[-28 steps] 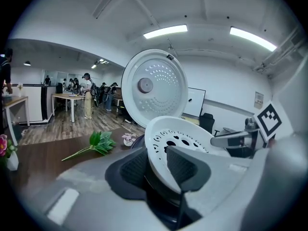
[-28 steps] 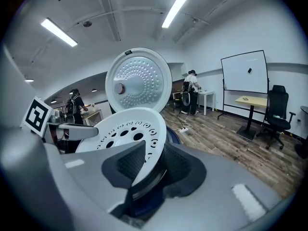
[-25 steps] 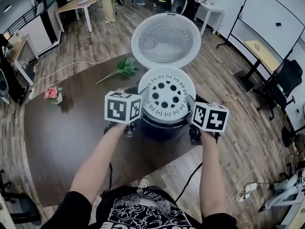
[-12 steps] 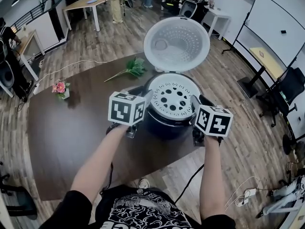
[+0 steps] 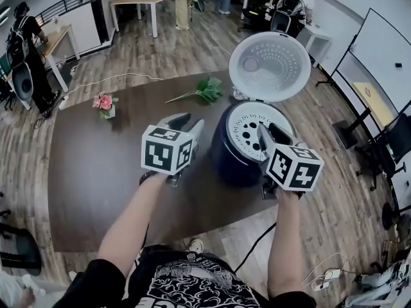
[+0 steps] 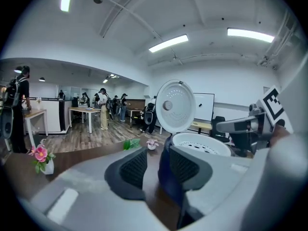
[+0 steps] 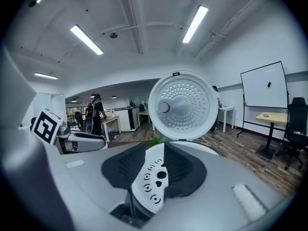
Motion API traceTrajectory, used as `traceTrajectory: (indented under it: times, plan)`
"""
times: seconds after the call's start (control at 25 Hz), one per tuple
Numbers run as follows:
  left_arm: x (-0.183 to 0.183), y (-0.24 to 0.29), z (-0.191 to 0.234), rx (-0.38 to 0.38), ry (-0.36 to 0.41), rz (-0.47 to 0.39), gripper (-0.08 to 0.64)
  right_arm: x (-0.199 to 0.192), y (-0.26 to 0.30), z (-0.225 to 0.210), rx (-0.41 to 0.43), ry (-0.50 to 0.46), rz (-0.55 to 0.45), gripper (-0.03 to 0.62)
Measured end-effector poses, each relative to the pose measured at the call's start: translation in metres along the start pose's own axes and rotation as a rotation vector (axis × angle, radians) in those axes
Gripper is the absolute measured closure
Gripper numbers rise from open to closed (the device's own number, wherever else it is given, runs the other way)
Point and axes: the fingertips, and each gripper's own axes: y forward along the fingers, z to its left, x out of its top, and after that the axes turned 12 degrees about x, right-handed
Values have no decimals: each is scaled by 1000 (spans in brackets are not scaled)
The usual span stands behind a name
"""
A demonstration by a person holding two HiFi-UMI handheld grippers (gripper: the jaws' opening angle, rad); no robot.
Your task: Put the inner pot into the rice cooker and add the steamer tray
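Note:
The dark blue rice cooker (image 5: pixel 225 156) stands on the brown table (image 5: pixel 96 172) with its white lid (image 5: pixel 270 66) up. The white perforated steamer tray (image 5: pixel 247 130) sits in its mouth and hides the inner pot. My left gripper (image 5: pixel 194 119) is just left of the cooker, apart from it; its jaws stand narrowly open and empty, and the left gripper view shows the cooker body past my left gripper (image 6: pixel 158 153). My right gripper (image 5: pixel 264 128) hovers over the tray's right part, open a little. The tray (image 7: pixel 151 182) shows through the gap of the right gripper (image 7: pixel 155 150).
A pink flower in a small vase (image 5: pixel 103 102) and a green sprig (image 5: pixel 205 90) lie on the table's far side. The table's near edge runs just below my hands. Desks, people, chairs and a whiteboard (image 5: pixel 379 56) stand on the wooden floor around.
The tray, first held between both grippers above the cooker, now rests in it. My left gripper has pulled away to the left. My right gripper has risen over the tray.

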Motion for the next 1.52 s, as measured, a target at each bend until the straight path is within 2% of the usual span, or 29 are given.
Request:
traceTrajectory:
  times: [0.28, 0.6, 0.88, 1.12, 1.52]
  plan:
    - [-9, -51, 71, 112, -10, -37, 410, 1, 35, 76, 116, -48, -19, 497]
    - [-33, -111, 149, 218, -15, -45, 439, -21, 88, 173, 263, -82, 2, 535]
    - [-54, -166, 214, 313, -15, -69, 457, -41, 115, 237, 335, -118, 10, 570]
    - [-61, -196, 248, 357, -35, -83, 499, -43, 120, 262, 358, -146, -15, 592]
    - [-67, -201, 254, 343, -48, -87, 556, -43, 116, 264, 320, -195, -22, 592]
